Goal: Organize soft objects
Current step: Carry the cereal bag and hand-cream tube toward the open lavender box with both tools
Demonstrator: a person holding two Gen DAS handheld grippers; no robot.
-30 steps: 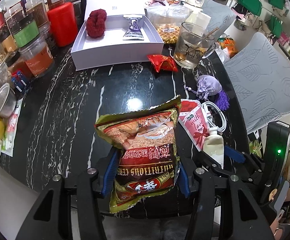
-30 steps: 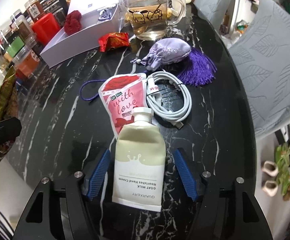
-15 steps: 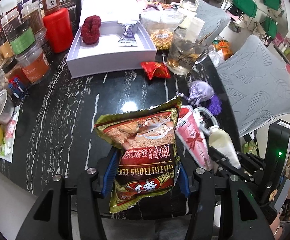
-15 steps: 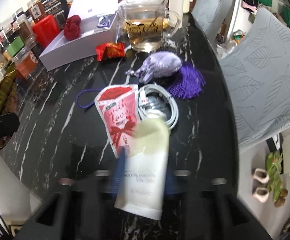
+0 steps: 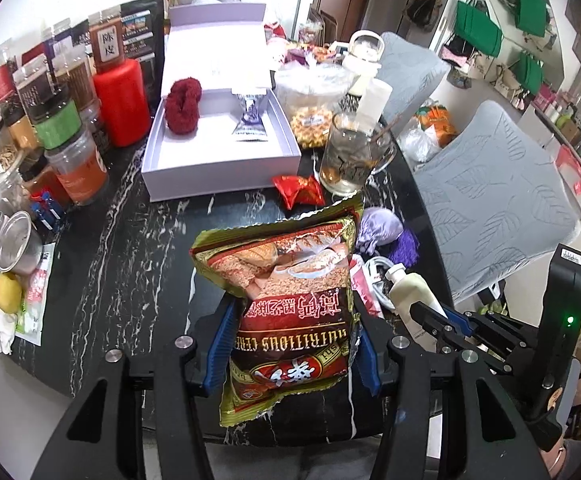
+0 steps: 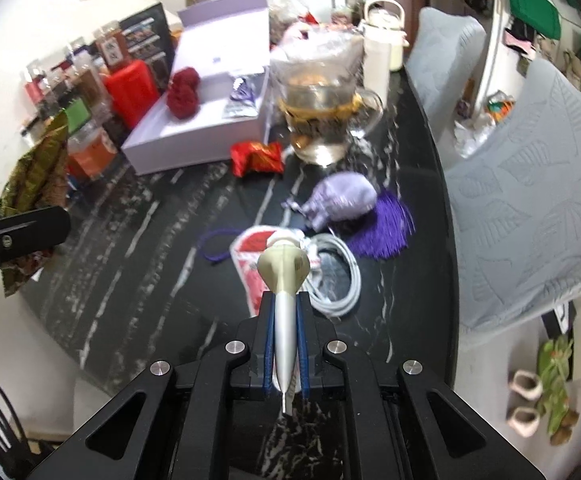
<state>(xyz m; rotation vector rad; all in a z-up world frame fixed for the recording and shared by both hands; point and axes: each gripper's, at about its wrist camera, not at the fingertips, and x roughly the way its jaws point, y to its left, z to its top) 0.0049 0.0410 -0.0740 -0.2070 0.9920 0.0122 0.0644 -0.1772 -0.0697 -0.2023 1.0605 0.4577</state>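
Over the black white-veined marble table [image 5: 122,248]: left gripper [image 5: 290,344] clamped part-way on a crinkly foil cereal bag [image 5: 290,300], blue ribbed pads [image 5: 219,346] pressing both sides, bag upright and clear of the stone. Beside it, right gripper [image 6: 285,344] pinched nearly flat on a soft cream hand-cream tube [image 6: 284,276], crimped tail squeezed thin between the pads, rounded shoulder and cap bulging forward, lifted off the table. Below on the stone: glossy red-and-white pouch [image 6: 250,264], coiled white cable [image 6: 342,280], satin lilac drawstring pouch [image 6: 340,200] with purple tassel [image 6: 386,232]. Further back, shiny red wrapped packet [image 5: 298,192], glass mug [image 5: 350,156], open lavender box [image 5: 210,164] holding a fuzzy red scrunchie [image 5: 182,108] and a small foil sachet [image 5: 250,120].
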